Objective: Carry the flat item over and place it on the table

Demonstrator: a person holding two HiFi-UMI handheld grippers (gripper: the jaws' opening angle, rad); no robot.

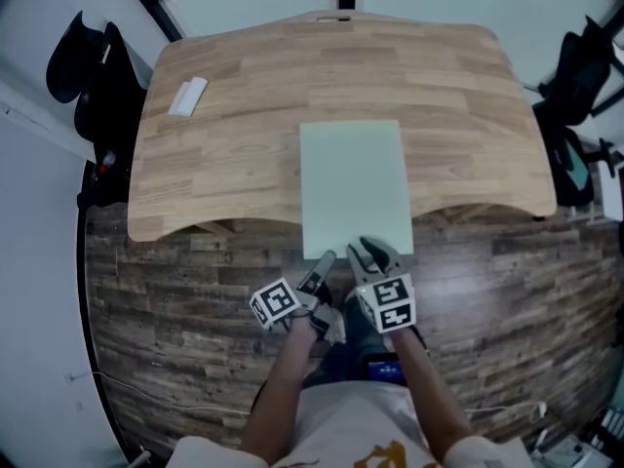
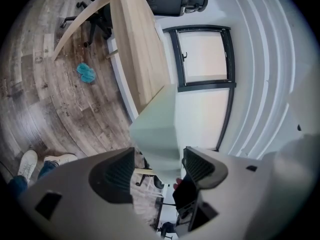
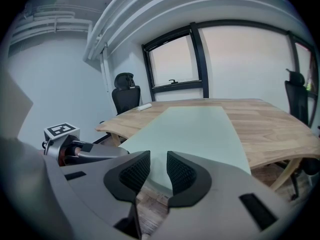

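- At the near edge of the table [image 1: 244, 144], the right gripper [image 1: 373, 252] sits at the overhanging end of the flat sheet [image 1: 353, 178]. Its jaws stand side by side with only a narrow gap, and they clamp nothing.
- Just beside it, the left gripper [image 1: 324, 261] is rolled on its side. Its jaws are wide apart, and the sheet's near end reaches in between them unclamped.
- The pale green sheet lies lengthwise on the wooden top, its near end jutting out over the plank floor [image 1: 195, 300].
- Well apart from the sheet, toward the table's far left, lies a small white object [image 1: 187, 97].
- Dark office chairs stand off the left [image 1: 88, 66] and right [image 1: 585, 66] ends of the table; none blocks the sheet.
- Only the left gripper view shows a blue thing [image 2: 86, 73] on the floor under the table and the person's white shoes [image 2: 27, 164].
- Only the right gripper view shows the dark-framed window [image 3: 220, 54] behind the table.
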